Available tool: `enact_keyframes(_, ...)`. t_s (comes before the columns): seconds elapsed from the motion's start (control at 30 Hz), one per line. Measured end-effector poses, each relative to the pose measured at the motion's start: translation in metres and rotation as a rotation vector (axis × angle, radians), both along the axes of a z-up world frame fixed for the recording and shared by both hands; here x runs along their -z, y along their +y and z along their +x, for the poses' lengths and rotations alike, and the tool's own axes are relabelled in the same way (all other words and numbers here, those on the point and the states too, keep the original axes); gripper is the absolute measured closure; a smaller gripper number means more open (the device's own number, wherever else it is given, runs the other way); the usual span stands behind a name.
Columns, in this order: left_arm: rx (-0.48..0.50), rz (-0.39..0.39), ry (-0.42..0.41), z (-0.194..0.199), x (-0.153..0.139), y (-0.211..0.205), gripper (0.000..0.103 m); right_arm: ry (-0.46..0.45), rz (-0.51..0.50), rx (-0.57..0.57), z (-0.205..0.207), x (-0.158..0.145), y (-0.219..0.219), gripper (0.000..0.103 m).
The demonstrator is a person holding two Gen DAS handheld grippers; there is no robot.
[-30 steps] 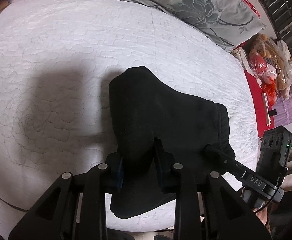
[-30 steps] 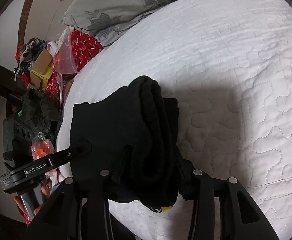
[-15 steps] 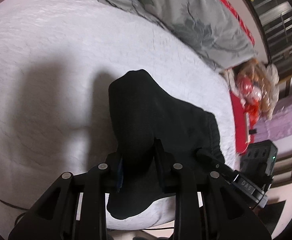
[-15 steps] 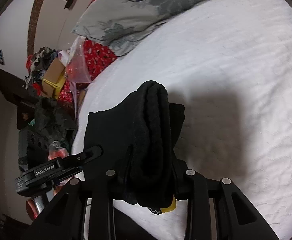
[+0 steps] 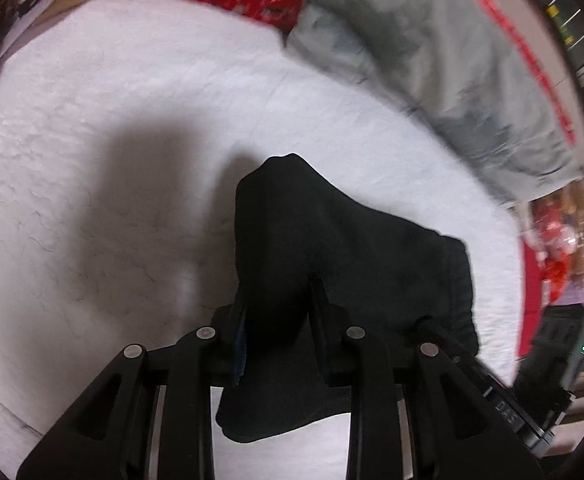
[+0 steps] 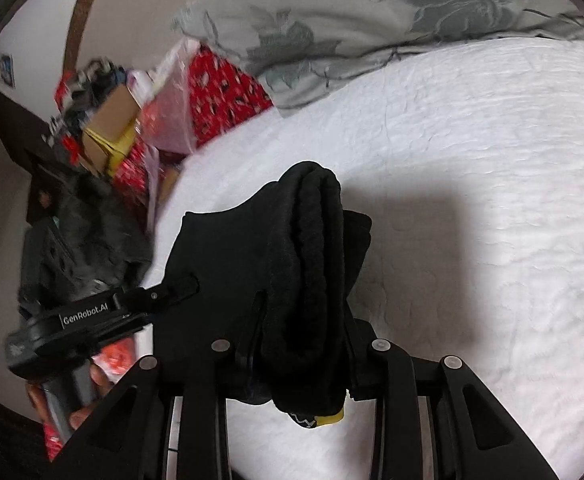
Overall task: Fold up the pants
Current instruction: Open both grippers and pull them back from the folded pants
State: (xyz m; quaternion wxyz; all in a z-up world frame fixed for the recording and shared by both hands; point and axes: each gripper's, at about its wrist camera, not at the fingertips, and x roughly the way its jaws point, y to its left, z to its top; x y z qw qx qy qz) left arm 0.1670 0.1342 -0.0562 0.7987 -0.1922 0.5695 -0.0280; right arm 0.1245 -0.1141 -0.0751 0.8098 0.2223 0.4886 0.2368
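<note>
The black pants [image 5: 331, 248] are folded into a thick bundle and held up between both grippers above the white quilted bed [image 5: 112, 160]. My left gripper [image 5: 278, 304] is shut on one end of the bundle, with cloth hanging down below its fingers. My right gripper [image 6: 303, 312] is shut on the other end, where the ribbed waistband [image 6: 315, 240] stands up in stacked layers and a yellow tag [image 6: 331, 416] hangs below. Each view also shows the other gripper's tip pressed into the cloth: the right gripper [image 5: 431, 328] and the left gripper [image 6: 176, 286].
A grey floral pillow [image 6: 371, 12] lies at the head of the bed. Cardboard boxes and red bags [image 6: 108, 128] are piled beside the bed's left edge. Stuffed toys and bags [image 5: 563, 232] sit off the right edge. A hand [image 6: 92, 380] holds the left gripper's handle.
Both grippers have carried the pants sideways over the bed, and the views are blurred by the motion. The right jaws squeezed in tighter on the bundle. The left grip looks the same.
</note>
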Motion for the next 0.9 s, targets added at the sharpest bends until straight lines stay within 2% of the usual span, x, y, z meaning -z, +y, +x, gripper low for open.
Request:
enact_keyframes(0.07, 0.005, 0.031, 0.037, 0.002, 0.019, -0.001, 0.071, 0.004, -0.071, -0.010, 0.003, 0.014, 0.006, 0.066)
enact_keyframes(0.1, 0.003, 0.045, 0.025, 0.000, 0.021, -0.001, 0.064, 0.005, -0.084, -0.016, 0.003, 0.018, 0.005, 0.063)
enact_keyframes(0.13, -0.002, 0.069, 0.004, -0.003, 0.020, 0.000, 0.053, 0.009, -0.079, -0.014, 0.002, 0.023, 0.000, 0.059)
enact_keyframes(0.2, -0.005, 0.086, -0.010, -0.007, 0.018, 0.002, 0.045, 0.021, -0.046, 0.009, -0.001, 0.024, -0.015, 0.051)
enact_keyframes(0.3, -0.008, 0.089, -0.029, -0.017, 0.008, 0.006, 0.045, 0.059, 0.007, 0.048, -0.006, 0.019, -0.035, 0.049)
enact_keyframes(0.4, -0.028, 0.156, -0.063, -0.031, -0.005, 0.005, 0.046, -0.002, -0.059, 0.052, -0.021, -0.006, -0.040, 0.046)
enact_keyframes(0.47, -0.031, 0.201, -0.073, -0.043, -0.011, 0.000, 0.046, -0.055, -0.157, 0.042, -0.034, -0.022, -0.034, 0.032)
enact_keyframes(0.5, -0.030, 0.228, -0.078, -0.049, -0.013, -0.003, 0.046, -0.076, -0.195, 0.044, -0.041, -0.027, -0.032, 0.029)
enact_keyframes(0.57, -0.037, 0.272, -0.085, -0.057, -0.015, -0.007, 0.045, -0.121, -0.289, 0.053, -0.059, -0.038, -0.025, 0.014)
enact_keyframes(0.67, -0.056, 0.317, -0.097, -0.074, -0.017, -0.011, 0.045, -0.142, -0.412, 0.085, -0.079, -0.044, -0.019, 0.002)
enact_keyframes(0.73, -0.059, 0.352, -0.106, -0.085, -0.019, -0.015, 0.045, -0.155, -0.458, 0.091, -0.090, -0.047, -0.015, 0.002)
enact_keyframes(0.9, -0.071, 0.458, -0.135, -0.100, -0.018, -0.031, 0.045, -0.206, -0.488, 0.081, -0.115, -0.059, -0.014, 0.001)
